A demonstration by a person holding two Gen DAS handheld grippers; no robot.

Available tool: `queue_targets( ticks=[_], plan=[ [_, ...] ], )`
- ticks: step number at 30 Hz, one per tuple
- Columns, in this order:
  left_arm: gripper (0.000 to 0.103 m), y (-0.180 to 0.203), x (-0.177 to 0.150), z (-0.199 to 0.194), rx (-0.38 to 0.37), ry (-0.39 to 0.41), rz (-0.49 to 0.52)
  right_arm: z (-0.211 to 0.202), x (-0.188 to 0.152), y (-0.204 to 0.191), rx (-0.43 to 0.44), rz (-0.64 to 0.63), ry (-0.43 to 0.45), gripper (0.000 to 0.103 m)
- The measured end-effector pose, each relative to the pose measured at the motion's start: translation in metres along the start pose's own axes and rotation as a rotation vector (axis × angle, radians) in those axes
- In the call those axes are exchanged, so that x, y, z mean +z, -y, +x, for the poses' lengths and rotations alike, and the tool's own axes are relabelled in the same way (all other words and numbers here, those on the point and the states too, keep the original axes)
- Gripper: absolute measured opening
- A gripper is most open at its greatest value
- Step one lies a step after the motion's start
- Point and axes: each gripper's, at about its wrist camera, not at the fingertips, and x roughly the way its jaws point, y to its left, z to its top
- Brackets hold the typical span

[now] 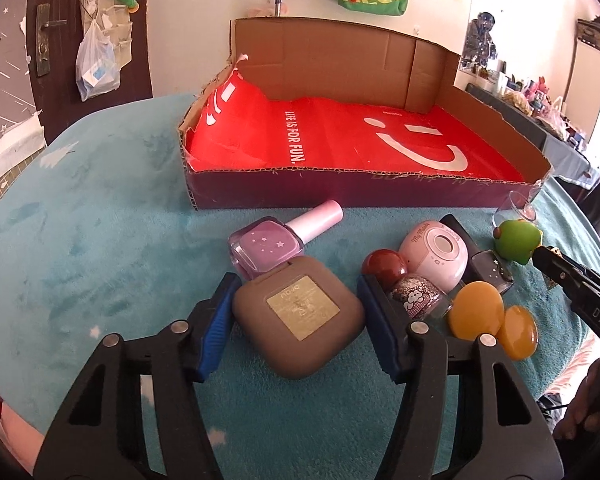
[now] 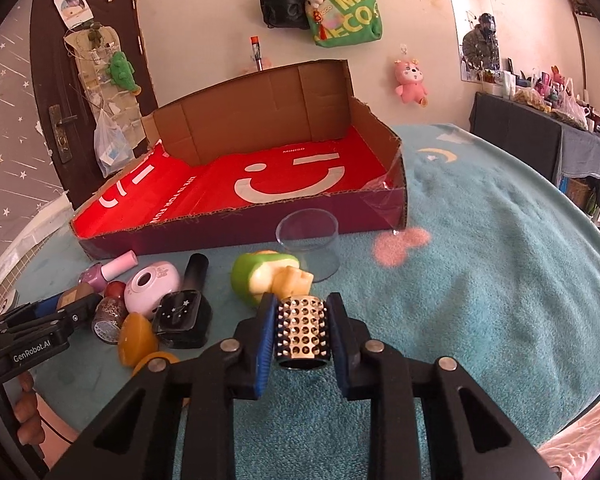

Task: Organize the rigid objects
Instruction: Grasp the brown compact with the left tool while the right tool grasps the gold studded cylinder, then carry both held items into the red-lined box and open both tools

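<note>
My left gripper (image 1: 298, 298) has its blue pads against both sides of a brown square case (image 1: 300, 318) lying on the teal blanket. My right gripper (image 2: 302, 320) is shut on a studded metal cylinder (image 2: 302, 328), held just over the blanket. A cardboard box (image 1: 364, 192) lined with a red bag stands behind the objects; it also shows in the right wrist view (image 2: 260, 228). Beside the case lie a pink nail polish bottle (image 1: 276, 240), a glitter bottle (image 1: 418, 298), a red ball (image 1: 384, 266), a pink round device (image 1: 436, 256) and two yellow discs (image 1: 476, 310).
A green toy (image 2: 260, 276) and a clear plastic cup (image 2: 308, 240) lie just ahead of my right gripper. A black nail polish bottle (image 2: 184, 312) lies among the pile. The teal blanket (image 2: 480, 260) stretches right. A door and wall stand behind the box.
</note>
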Motion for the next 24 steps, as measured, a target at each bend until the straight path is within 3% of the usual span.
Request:
queue_targets(
  ticks=[6,13,20,24],
  plan=[
    [0.058,0.004,0.013,-0.016,0.003,0.071,0.041,-0.007,0.011,0.0,-0.003,-0.012,0.031,0.027],
    [0.058,0.006,0.051,-0.025,-0.007,0.14,0.107,-0.015,0.052,-0.003,0.009,-0.066,0.111,0.027],
    [0.058,0.002,0.093,0.006,-0.052,0.053,0.102,0.003,0.106,-0.01,0.022,-0.162,0.123,0.027],
    [0.058,0.0,0.111,0.033,-0.045,-0.003,0.118,0.032,0.128,-0.014,0.009,-0.216,0.046,0.027]
  ],
)
